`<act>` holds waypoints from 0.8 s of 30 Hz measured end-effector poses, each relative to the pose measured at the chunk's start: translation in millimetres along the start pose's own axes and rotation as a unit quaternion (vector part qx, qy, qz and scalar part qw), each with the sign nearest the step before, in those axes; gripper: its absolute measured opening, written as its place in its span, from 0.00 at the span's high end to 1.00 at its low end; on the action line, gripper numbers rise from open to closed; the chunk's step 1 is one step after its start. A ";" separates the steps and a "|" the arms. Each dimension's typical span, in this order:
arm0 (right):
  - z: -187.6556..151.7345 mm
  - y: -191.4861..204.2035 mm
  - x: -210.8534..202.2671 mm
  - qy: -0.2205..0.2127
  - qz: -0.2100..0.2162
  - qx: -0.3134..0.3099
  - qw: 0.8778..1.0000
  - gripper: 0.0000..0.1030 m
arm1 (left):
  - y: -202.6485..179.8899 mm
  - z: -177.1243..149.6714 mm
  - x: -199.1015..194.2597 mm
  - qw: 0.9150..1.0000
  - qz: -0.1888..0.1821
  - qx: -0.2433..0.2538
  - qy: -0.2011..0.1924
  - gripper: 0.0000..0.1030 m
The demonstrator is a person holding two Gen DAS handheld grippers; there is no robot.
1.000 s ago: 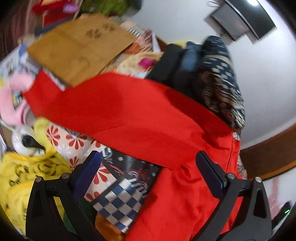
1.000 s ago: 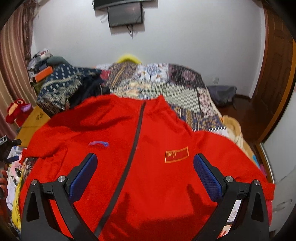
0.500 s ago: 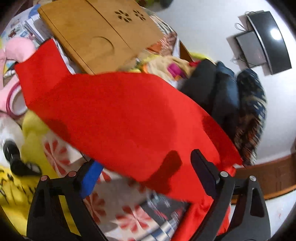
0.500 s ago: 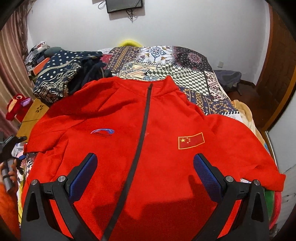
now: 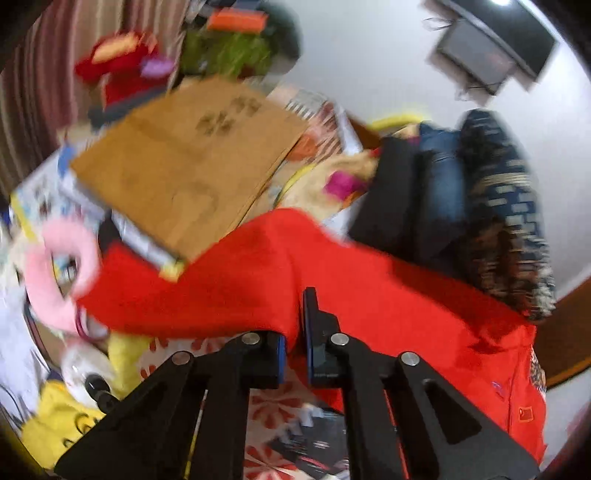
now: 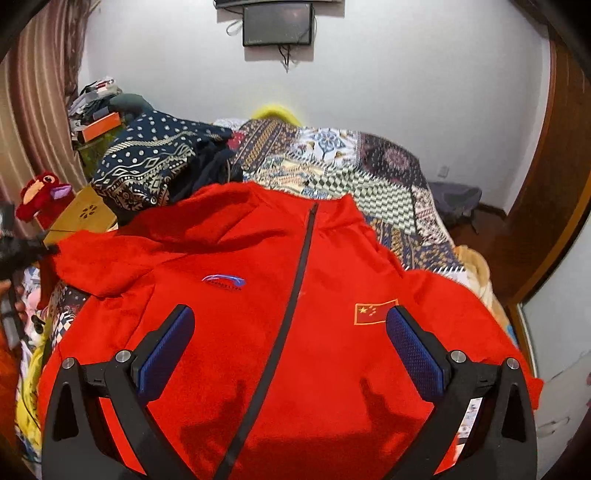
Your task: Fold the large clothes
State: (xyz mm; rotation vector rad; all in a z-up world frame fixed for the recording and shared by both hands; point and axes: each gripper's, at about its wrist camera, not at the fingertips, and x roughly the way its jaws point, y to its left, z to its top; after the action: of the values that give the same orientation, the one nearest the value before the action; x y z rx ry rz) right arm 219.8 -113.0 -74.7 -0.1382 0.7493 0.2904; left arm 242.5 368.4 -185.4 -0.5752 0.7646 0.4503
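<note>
The soft, limp red jacket [image 6: 258, 332] will sag between holds: the left gripper [image 5: 295, 332] has just pinched its sleeve edge, the right gripper [image 6: 291, 343] hovers with fingers spread.

I worked in a home bedroom. A bed [image 6: 399, 192] under a patchwork quilt [image 6: 332, 162] filled the room. A small screen [image 6: 277, 24] hung on the white wall [image 6: 406, 74]. Striped curtains [image 6: 33, 122], a red plush toy [image 6: 40, 197], a wooden lap desk [image 5: 184, 173] and piled clothes [image 6: 147, 162] lined one side. A wooden door [image 6: 554, 184] stood opposite.
</note>
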 end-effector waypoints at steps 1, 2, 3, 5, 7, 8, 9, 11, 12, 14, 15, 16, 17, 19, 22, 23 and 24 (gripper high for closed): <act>-0.5 -0.9 -2.7 -0.004 -0.001 0.000 1.000 0.00 | -11.0 3.4 -14.0 1.000 -0.008 0.013 -0.018 0.93; -0.9 -1.6 -4.2 -0.006 -0.001 0.000 1.000 0.00 | -22.7 6.5 -27.9 0.999 -0.019 0.026 -0.036 0.94; -1.6 -4.7 -6.0 -0.008 0.000 0.002 1.000 0.00 | -34.3 7.9 -41.9 0.998 -0.026 0.039 -0.051 0.94; -3.2 -9.4 -9.5 -0.010 0.001 0.007 1.000 0.00 | -59.4 11.2 -62.1 0.994 -0.044 0.066 -0.075 0.94; -5.4 -14.2 -13.2 -0.016 -0.001 0.012 1.000 0.00 | -86.3 13.7 -79.4 0.989 -0.065 0.093 -0.094 0.94; -6.7 -17.2 -13.9 -0.017 -0.002 0.016 1.000 0.00 | -99.4 12.9 -88.5 0.986 -0.075 0.105 -0.101 0.94; -8.0 -19.3 -14.8 -0.017 -0.003 0.020 1.000 0.00 | -112.7 11.4 -96.3 0.984 -0.086 0.114 -0.109 0.94; -12.1 -24.2 -15.1 -0.013 0.000 0.032 0.999 0.00 | -140.2 3.5 -107.2 0.977 -0.126 0.132 -0.111 0.94; -15.1 -27.7 -15.1 -0.010 0.004 0.040 0.999 0.00 | -150.9 -1.9 -109.4 0.974 -0.137 0.141 -0.111 0.94; -20.2 -34.6 -15.5 -0.005 0.012 0.054 0.998 0.00 | -180.3 -18.6 -110.4 0.966 -0.158 0.174 -0.105 0.94; -22.6 -37.9 -16.2 -0.004 0.012 0.060 0.998 0.00 | -191.6 -26.6 -109.3 0.963 -0.168 0.187 -0.098 0.94; -24.7 -41.3 -17.5 -0.004 0.011 0.064 0.998 0.00 | -205.4 -36.7 -105.3 0.959 -0.178 0.204 -0.088 0.94; -26.9 -45.7 -19.1 -0.005 0.009 0.067 0.998 0.00 | -216.1 -46.5 -100.3 0.956 -0.183 0.216 -0.077 0.94; -29.6 -51.4 -22.4 -0.007 0.006 0.070 0.998 0.00 | -237.9 -69.0 -84.2 0.950 -0.196 0.240 -0.037 0.94; -33.1 -60.5 -27.1 -0.010 0.002 0.079 0.997 0.00 | -264.8 -105.0 -58.7 0.940 -0.193 0.282 0.016 0.94; -34.1 -63.5 -28.3 -0.009 0.002 0.083 0.997 0.00 | -271.8 -115.0 -51.3 0.937 -0.187 0.295 0.030 0.94; -35.6 -66.2 -30.1 -0.008 0.003 0.084 0.996 0.00 | -277.4 -127.0 -42.0 0.933 -0.183 0.306 0.047 0.94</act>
State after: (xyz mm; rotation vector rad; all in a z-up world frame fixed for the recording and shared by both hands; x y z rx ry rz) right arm 196.1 -190.3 -78.4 0.0259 0.7552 0.2316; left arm 309.0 71.0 -140.2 -0.1406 0.8174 -0.1695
